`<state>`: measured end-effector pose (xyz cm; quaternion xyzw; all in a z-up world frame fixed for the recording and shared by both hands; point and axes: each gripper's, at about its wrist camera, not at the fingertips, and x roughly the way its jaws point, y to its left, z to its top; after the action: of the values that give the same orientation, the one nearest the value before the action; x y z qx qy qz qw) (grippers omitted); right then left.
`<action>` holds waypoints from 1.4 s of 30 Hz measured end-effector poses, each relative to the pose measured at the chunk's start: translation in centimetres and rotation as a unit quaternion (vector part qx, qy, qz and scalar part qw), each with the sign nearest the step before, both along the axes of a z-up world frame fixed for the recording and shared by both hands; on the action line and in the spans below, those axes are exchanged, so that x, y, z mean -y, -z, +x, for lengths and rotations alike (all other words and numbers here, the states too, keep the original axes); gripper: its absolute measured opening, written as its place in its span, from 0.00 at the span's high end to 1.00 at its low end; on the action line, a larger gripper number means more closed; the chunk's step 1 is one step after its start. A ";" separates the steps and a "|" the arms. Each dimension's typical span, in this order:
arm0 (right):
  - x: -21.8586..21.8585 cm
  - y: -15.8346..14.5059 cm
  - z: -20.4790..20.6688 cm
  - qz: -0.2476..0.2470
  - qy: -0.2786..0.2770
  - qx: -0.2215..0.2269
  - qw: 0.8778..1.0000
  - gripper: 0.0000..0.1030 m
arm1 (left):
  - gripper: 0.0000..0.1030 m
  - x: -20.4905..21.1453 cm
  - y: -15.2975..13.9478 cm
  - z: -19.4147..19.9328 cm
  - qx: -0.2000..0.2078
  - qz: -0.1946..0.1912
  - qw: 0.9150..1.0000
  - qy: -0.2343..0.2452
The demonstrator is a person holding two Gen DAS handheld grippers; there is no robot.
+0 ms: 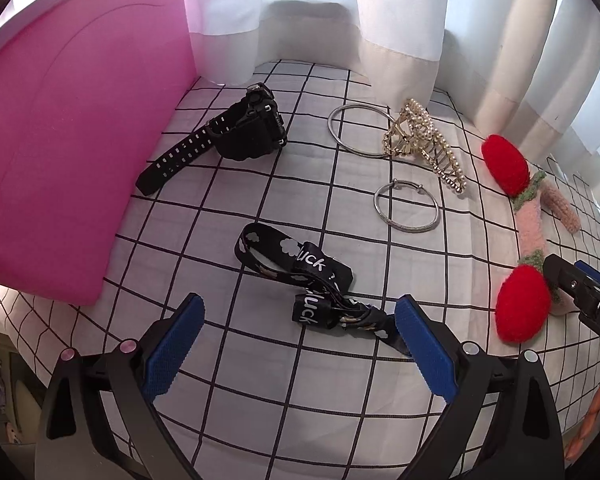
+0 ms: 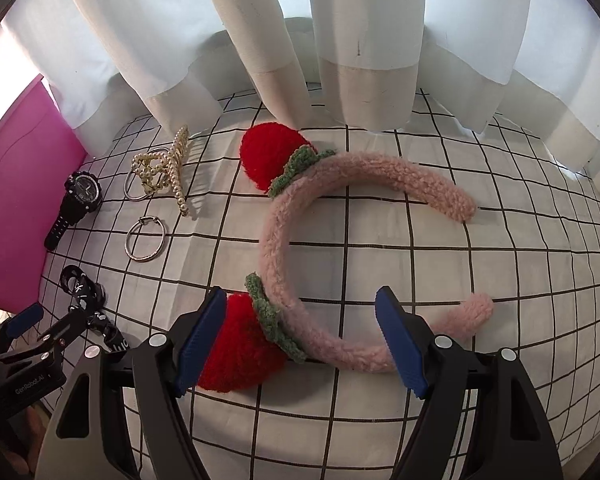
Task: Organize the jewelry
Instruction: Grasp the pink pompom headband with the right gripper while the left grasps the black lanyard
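Left wrist view: our left gripper [image 1: 296,340] stands apart over the black printed ribbon strap [image 1: 312,284], its far end hidden behind one finger. Our right gripper [image 2: 300,340] gapes astride the fuzzy pink strawberry headband [image 2: 284,236], on the checked cloth [image 2: 420,256].

Support: bed-like surface under white sheet with black grid [image 1: 260,380]. Lying on it: black watch [image 1: 236,136], two silver bangles [image 1: 358,130] [image 1: 406,208], pearl hair claw [image 1: 424,144], black printed strap [image 1: 320,288] just ahead of left gripper, pink plush headband [image 2: 300,248] with red strawberries just ahead of right gripper, pink cushion [image 1: 68,152] far left.
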<state>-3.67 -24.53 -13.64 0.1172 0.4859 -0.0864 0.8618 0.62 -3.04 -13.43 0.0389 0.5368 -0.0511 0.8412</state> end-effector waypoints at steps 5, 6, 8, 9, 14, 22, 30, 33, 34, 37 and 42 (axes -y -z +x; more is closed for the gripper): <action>0.0 1.0 1.2 -0.015 -0.002 -0.016 1.000 0.29 | 0.08 0.3 1.0 0.2 -0.008 0.000 1.000 -0.004; 0.1 1.2 1.4 -0.016 -0.003 -0.017 1.000 0.29 | 0.08 0.3 1.1 0.3 -0.010 -0.001 1.000 -0.006; 0.1 1.4 1.9 -0.018 -0.003 -0.020 1.000 0.29 | 0.08 0.3 1.3 0.4 -0.012 -0.001 1.000 -0.008; 0.1 1.5 2.1 -0.021 -0.004 -0.023 1.000 0.29 | 0.08 0.4 1.4 0.5 -0.012 0.000 1.000 -0.010; 0.1 2.0 3.0 -0.032 -0.008 -0.031 0.999 0.29 | 0.08 0.6 2.0 1.0 -0.015 -0.002 1.000 -0.014; -0.3 2.5 3.7 -0.044 -0.012 -0.036 0.998 0.29 | 0.08 1.1 3.2 1.3 -0.023 0.008 1.000 -0.013; -0.6 3.1 3.8 -0.058 -0.006 -0.032 0.998 0.17 | 0.06 0.8 3.4 1.1 -0.012 0.004 1.000 -0.021; -0.2 3.4 3.8 -0.054 0.004 -0.034 0.998 0.09 | 0.06 0.7 3.4 1.0 -0.009 0.003 1.000 -0.021; -0.2 3.5 3.8 -0.055 0.003 -0.034 0.998 0.09 | 0.05 0.7 3.4 1.0 -0.010 0.003 1.000 -0.020; -0.2 3.5 3.9 -0.056 0.005 -0.034 0.998 0.08 | 0.05 0.7 3.4 0.9 -0.009 0.002 1.000 -0.020; -0.1 3.7 3.4 -0.063 -0.003 -0.007 0.998 0.08 | 0.05 0.7 3.4 0.9 -0.011 0.002 1.000 -0.020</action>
<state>-0.25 -24.43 -17.35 0.0611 0.4863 -0.1152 0.8640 1.54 -3.70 -16.79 0.0289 0.5464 -0.0337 0.8364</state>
